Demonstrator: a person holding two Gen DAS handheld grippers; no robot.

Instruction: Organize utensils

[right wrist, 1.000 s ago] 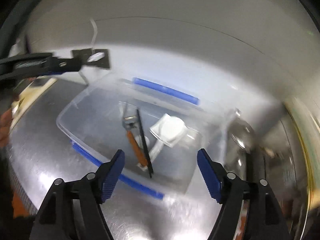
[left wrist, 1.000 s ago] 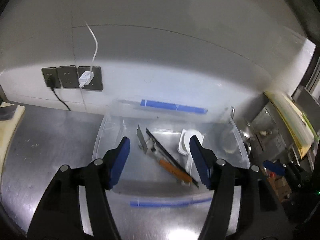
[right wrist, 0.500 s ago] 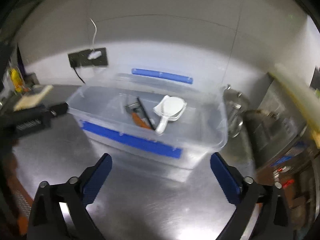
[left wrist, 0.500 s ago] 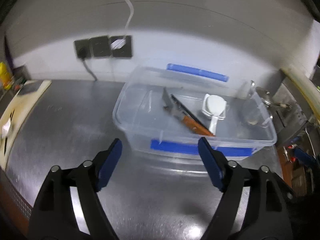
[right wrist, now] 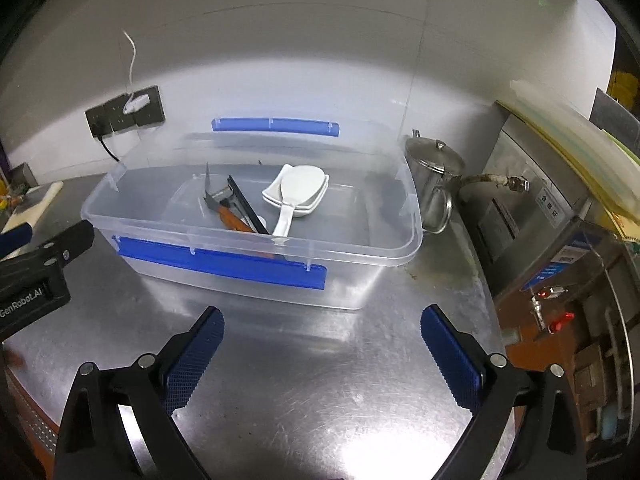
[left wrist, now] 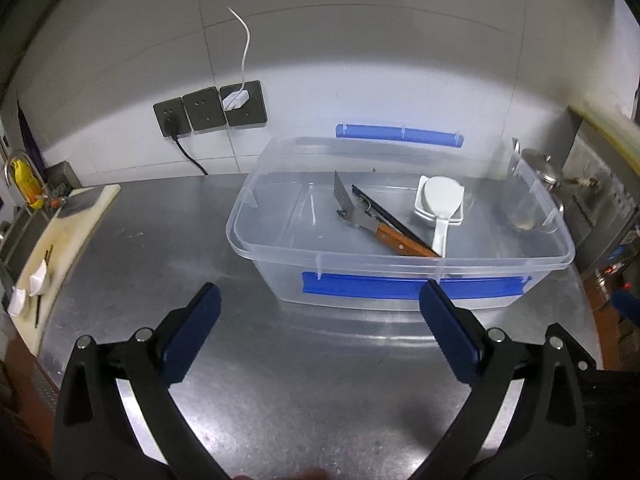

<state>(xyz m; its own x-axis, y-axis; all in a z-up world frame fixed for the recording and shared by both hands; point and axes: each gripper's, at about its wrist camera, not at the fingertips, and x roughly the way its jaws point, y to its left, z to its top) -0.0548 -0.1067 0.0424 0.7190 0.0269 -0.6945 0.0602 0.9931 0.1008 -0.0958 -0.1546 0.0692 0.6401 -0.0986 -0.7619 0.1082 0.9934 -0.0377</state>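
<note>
I see the clear box [left wrist: 400,276] on the steel counter [left wrist: 160,248], with the scraper [left wrist: 360,216], the black chopsticks [left wrist: 390,218] and the white spoon [left wrist: 440,208] lying inside it. My left gripper [left wrist: 318,312] has just been opening and now stands spread before the box, nothing between its jaws. My right gripper [right wrist: 322,332] is likewise spread and empty. A metal pot [right wrist: 434,184] stands just right of the box.
</note>
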